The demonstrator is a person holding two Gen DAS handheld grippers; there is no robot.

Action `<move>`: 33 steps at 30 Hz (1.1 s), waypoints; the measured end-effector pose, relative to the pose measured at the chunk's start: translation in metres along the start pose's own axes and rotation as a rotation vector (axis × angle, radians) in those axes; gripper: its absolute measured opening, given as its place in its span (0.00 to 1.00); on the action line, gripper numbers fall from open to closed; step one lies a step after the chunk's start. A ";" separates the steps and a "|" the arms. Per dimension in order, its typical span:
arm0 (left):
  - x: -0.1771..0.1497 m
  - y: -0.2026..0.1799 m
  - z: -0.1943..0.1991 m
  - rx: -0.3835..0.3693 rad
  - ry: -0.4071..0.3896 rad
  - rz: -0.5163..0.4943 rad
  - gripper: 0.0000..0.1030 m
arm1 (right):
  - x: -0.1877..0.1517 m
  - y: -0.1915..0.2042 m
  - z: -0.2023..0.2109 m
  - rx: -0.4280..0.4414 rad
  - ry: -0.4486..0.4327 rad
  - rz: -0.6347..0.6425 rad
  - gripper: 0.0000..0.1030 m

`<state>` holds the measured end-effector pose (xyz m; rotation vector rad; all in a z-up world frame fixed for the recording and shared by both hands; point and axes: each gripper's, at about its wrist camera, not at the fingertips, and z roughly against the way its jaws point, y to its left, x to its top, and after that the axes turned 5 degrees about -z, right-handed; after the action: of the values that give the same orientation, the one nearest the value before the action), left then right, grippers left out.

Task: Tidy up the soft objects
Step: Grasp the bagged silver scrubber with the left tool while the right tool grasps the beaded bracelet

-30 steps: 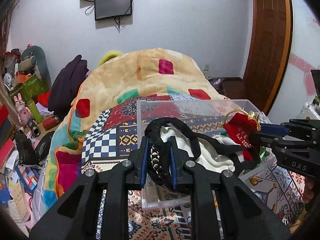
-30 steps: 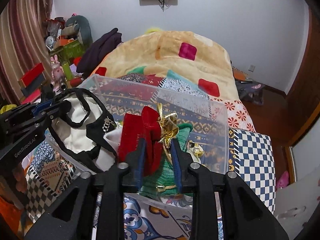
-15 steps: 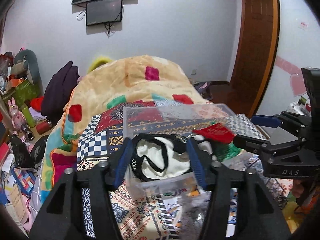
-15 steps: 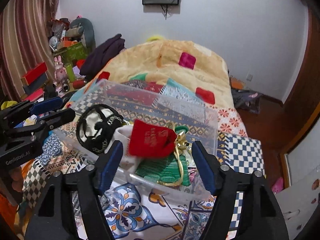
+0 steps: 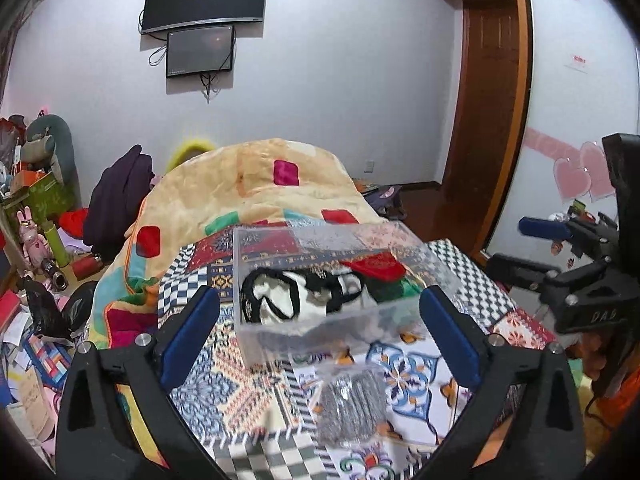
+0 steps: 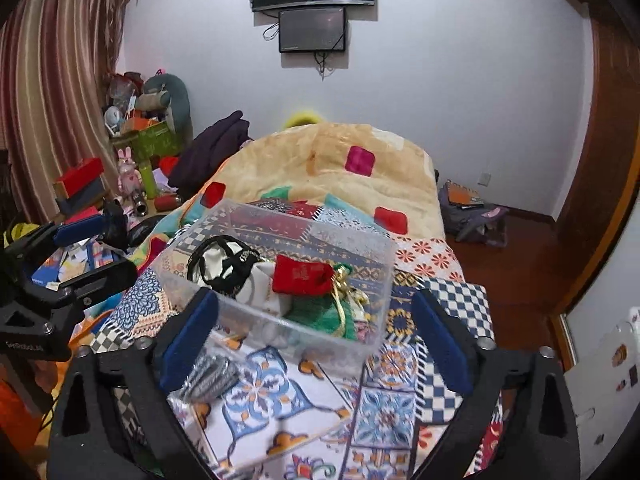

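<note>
Silver mesh pouch [image 5: 352, 408] is lying just in front of clear bin [image 6: 376, 264], looking light & floppy, best pinched mid-body, w/ left gripper [image 5: 320, 334] & right gripper [image 6: 316, 338] both spread wide, holding nothing.

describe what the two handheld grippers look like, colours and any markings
Both are matte black plastic frames with triangular cut-outs, silver bolts, and blue padded fingers. The left gripper, seen from the right wrist, carries small white lettering on its side; the right gripper, seen from the left wrist, reads "DAS". No cables or sleeves visible.
</note>
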<state>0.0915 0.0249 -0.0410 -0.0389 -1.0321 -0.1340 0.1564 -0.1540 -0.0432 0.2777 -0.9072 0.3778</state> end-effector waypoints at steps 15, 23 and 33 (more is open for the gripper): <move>-0.059 -0.029 -0.014 -0.039 0.167 -0.028 0.99 | -0.105 -0.047 -0.020 -0.038 0.326 -0.131 0.96; -0.066 -0.031 -0.017 -0.046 0.197 -0.006 0.99 | -0.138 -0.051 -0.031 0.009 0.433 -0.167 0.66; -0.069 -0.027 -0.022 -0.027 0.207 -0.006 0.99 | -0.137 -0.056 -0.026 0.001 0.390 -0.172 0.11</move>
<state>0.0723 0.0021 -0.1122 -0.0457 -0.8241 -0.1537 0.1221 -0.2218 -0.1730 0.2687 -0.4960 0.2602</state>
